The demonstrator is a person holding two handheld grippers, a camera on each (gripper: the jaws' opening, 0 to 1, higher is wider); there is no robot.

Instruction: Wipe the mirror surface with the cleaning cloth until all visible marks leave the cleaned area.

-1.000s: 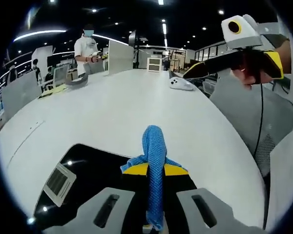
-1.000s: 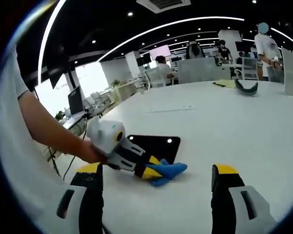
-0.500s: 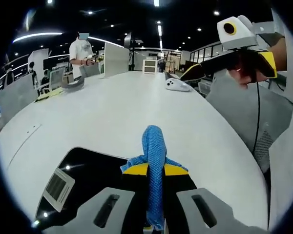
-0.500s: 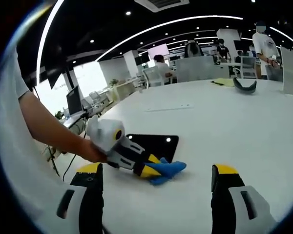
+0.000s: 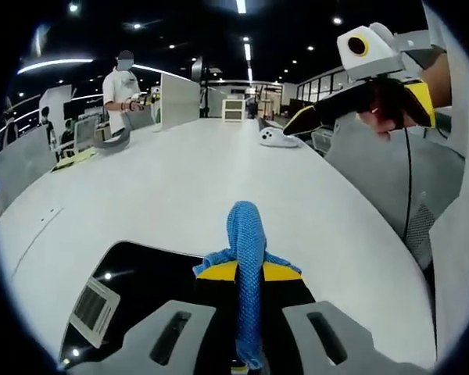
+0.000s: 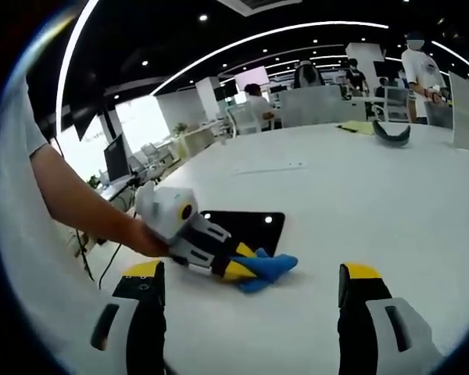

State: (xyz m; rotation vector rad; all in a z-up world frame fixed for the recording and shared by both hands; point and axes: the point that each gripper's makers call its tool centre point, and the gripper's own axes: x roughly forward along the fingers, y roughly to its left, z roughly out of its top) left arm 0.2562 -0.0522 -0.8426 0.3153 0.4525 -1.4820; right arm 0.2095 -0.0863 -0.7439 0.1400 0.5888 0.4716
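Left gripper (image 5: 248,275) pinching blue cloth (image 5: 245,234) at mirror (image 5: 141,273) edge — right gripper (image 6: 250,277) spread wide.

A large open-plan office; a dark ceiling (image 6: 141,47) carries recessed spotlights and long curved light strips (image 6: 273,35); a broad white table (image 5: 195,180) runs between partition screens (image 6: 316,105), desks with monitors (image 6: 117,160) and chairs; people (image 5: 123,94) stand or sit at workstations.
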